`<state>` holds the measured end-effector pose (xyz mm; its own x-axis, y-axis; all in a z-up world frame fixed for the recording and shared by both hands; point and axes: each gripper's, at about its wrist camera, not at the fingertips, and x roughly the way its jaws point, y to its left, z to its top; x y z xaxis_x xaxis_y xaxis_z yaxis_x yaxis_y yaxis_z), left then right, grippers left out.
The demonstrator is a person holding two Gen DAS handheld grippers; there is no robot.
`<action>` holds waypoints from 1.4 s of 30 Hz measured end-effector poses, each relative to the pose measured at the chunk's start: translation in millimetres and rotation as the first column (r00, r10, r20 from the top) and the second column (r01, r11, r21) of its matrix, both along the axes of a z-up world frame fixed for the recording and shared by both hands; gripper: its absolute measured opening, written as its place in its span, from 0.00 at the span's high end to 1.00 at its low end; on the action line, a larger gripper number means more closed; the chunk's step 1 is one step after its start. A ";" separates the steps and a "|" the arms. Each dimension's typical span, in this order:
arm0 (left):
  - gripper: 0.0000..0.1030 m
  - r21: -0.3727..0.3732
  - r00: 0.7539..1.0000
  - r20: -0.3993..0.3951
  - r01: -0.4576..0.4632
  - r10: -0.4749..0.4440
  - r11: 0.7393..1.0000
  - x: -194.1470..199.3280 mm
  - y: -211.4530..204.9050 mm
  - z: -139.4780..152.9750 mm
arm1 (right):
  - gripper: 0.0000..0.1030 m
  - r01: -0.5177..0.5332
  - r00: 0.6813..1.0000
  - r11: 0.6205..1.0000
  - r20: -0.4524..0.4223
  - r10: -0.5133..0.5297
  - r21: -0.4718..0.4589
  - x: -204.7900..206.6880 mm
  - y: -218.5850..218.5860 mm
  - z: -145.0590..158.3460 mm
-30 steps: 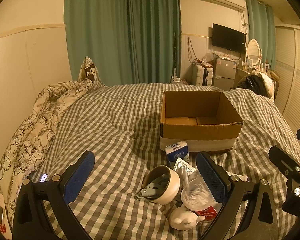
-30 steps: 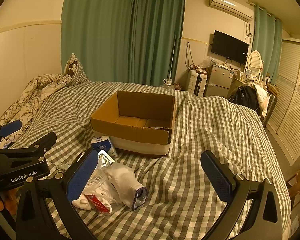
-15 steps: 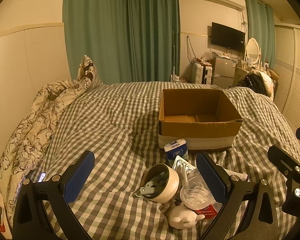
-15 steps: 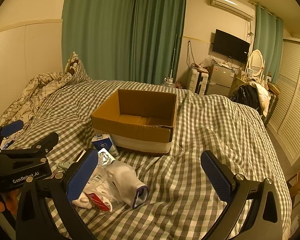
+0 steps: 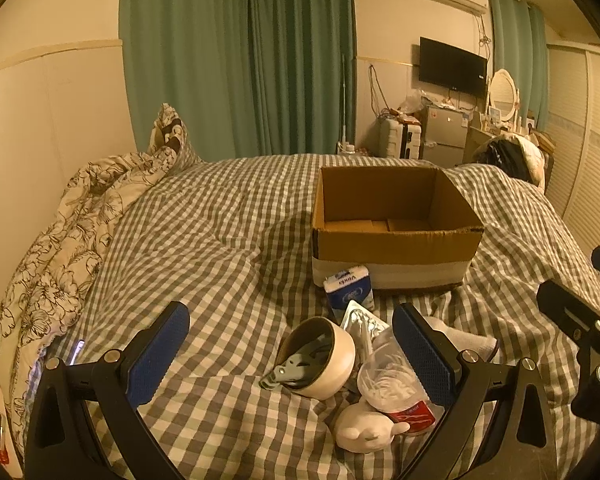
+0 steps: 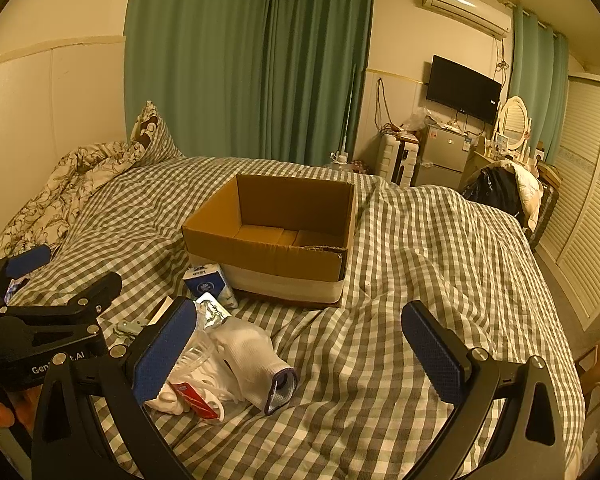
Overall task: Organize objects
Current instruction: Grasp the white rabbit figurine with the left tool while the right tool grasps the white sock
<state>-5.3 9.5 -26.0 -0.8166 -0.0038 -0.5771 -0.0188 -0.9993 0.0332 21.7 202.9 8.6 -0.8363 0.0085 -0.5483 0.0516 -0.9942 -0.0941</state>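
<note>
An open cardboard box [image 5: 396, 240] [image 6: 260, 256] stands empty on the checked bed. In front of it lies a pile: a blue-and-white tissue pack [image 5: 350, 288] [image 6: 210, 282], a foil pack [image 5: 360, 320], a cream bowl [image 5: 324, 356] on its side with a grey clip in it, a clear bag [image 5: 388, 384], a white toy [image 5: 364, 428] and a white sock [image 6: 256, 356]. My left gripper [image 5: 292, 350] is open above the bowl. My right gripper [image 6: 300, 344] is open and empty, just right of the pile.
A floral duvet [image 5: 60, 240] is bunched along the wall at left. The checked bedcover [image 6: 440, 264] stretches right of the box. A wardrobe [image 6: 588, 208] stands along the right. A phone [image 5: 78, 352] lies near the left edge.
Both grippers have drifted slightly back and up; the box and pile sit a little lower in view. Nothing was taken hold of.
</note>
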 end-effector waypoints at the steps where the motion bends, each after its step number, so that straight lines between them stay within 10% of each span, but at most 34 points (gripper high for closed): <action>1: 0.00 0.000 1.000 0.010 0.003 -0.003 1.000 -0.8 0.7 -3.1 | 0.00 0.001 1.000 1.000 0.004 -0.001 0.000 -1.1 0.3 -1.3; 20: 0.09 -0.003 0.941 0.296 0.174 -0.165 0.985 11.4 31.6 -92.6 | 0.01 -0.024 0.980 1.000 0.200 0.025 -0.008 -27.7 12.1 -62.3; 24: 0.19 -0.002 0.921 0.324 0.227 -0.214 0.974 14.1 40.1 -100.4 | 0.18 -0.069 0.957 0.997 0.279 0.078 -0.039 -39.1 2.8 -85.1; 28: 0.42 0.059 0.893 0.361 0.265 -0.268 0.962 12.6 42.4 -112.9 | 0.63 -0.105 0.932 0.994 0.345 0.112 -0.038 -47.6 -7.6 -105.9; 31: 0.52 0.040 0.900 0.342 0.272 -0.269 0.962 15.0 43.3 -106.4 | 0.77 -0.129 0.934 0.991 0.330 0.134 -0.040 -43.6 -10.4 -105.0; 42: 0.62 0.039 0.951 0.198 0.233 -0.236 0.972 14.4 17.9 -43.4 | 0.94 -0.124 0.982 0.992 0.141 0.127 -0.033 -27.0 0.2 -37.0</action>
<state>9.0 27.5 -69.4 -0.6611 0.1842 -0.7273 -0.2578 -0.9662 -0.0104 -5.4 203.1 -28.4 -0.7432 -0.1062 -0.6606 0.1872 -0.9809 -0.0529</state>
